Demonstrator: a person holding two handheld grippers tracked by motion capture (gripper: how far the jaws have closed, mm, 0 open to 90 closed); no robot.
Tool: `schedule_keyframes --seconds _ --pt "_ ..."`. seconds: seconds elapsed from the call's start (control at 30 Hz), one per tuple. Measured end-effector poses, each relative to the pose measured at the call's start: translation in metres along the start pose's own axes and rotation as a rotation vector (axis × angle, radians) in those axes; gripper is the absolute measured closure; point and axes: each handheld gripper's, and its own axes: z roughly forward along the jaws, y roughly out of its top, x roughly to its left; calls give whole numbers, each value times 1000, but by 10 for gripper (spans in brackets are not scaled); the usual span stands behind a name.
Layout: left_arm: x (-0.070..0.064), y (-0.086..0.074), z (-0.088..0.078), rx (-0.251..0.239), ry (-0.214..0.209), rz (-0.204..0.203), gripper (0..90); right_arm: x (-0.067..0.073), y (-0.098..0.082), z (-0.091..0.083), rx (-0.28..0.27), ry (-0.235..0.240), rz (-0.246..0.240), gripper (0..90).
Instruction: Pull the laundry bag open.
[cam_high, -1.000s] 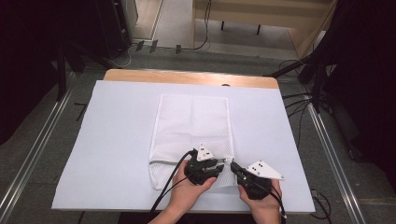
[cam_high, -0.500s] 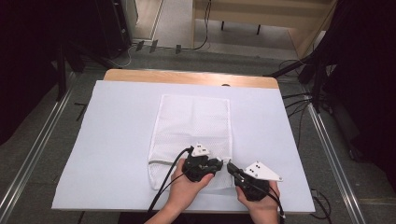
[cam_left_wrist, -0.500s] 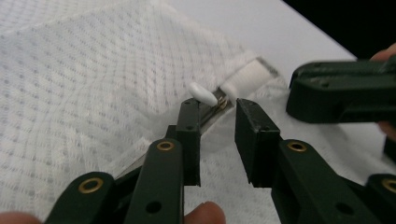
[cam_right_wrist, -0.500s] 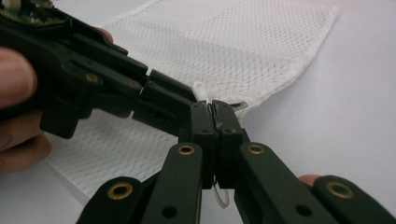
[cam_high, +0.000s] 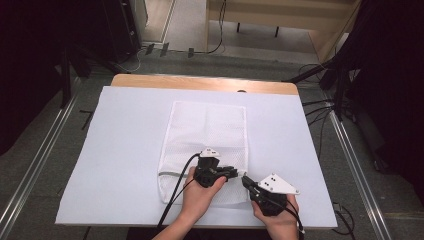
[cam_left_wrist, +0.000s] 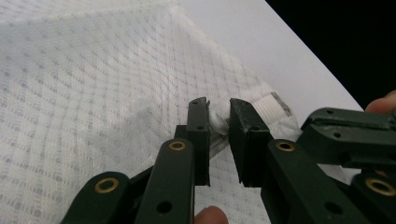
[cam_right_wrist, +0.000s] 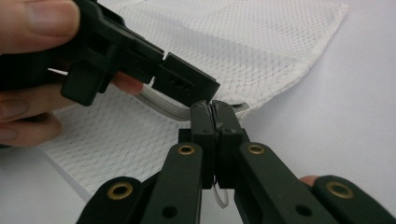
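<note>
A white mesh laundry bag (cam_high: 207, 145) lies flat mid-desk (cam_high: 125, 150), its zipped end toward the near edge. The right claw (cam_right_wrist: 212, 109) is clenched on the bag's near-right corner. The left claw (cam_left_wrist: 219, 116), just beside it, has been closing around the white zip pull without yet pinching it. Bare desk lies on both sides.

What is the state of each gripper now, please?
Left gripper: jaws just closing around a small white tab of the white mesh laundry bag, a gap remaining.
Right gripper: shut on the bag's edge.
</note>
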Motion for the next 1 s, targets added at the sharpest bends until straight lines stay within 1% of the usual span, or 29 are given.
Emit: schedule_keyframes --seconds 0.03,0.07,0.1,0.17,0.3,0.4,0.43,0.47,0.57,0.63,0.77,0.9,0.97,1.0 --pt "1 1 0 2 -5 -2 808 0 0 0 2 3 -3 900" --pt "1 1 0 5 -19 0 828 0 0 0 6 8 -5 900" --pt "0 1 0 6 -21 5 857 1 0 0 10 8 -4 900" --pt "-4 2 -1 14 1 30 880 0 0 1 15 11 -7 900" --pt "-5 1 -3 30 18 55 884 -1 0 1 29 -14 2 900" --pt "-6 1 -5 30 33 79 885 -3 -1 0 32 -26 15 900" --pt "-6 1 -6 23 31 77 885 -3 0 0 31 -28 17 900" --pt "-7 1 -7 21 38 88 885 -3 0 -1 30 -32 16 900" --pt "-7 1 -10 14 51 98 886 -1 2 -3 23 -39 12 900" --pt "-5 1 -12 12 58 107 886 0 2 -3 21 -48 2 900" --pt "-3 0 -17 11 84 124 886 -1 3 -5 19 -51 14 900" --pt "4 -2 -26 2 97 114 886 -2 4 -8 16 -59 15 900" --pt "7 -3 -32 1 114 117 886 -1 4 -8 20 -60 13 900" --pt "9 -4 -34 1 120 120 886 0 5 -8 21 -69 7 900"
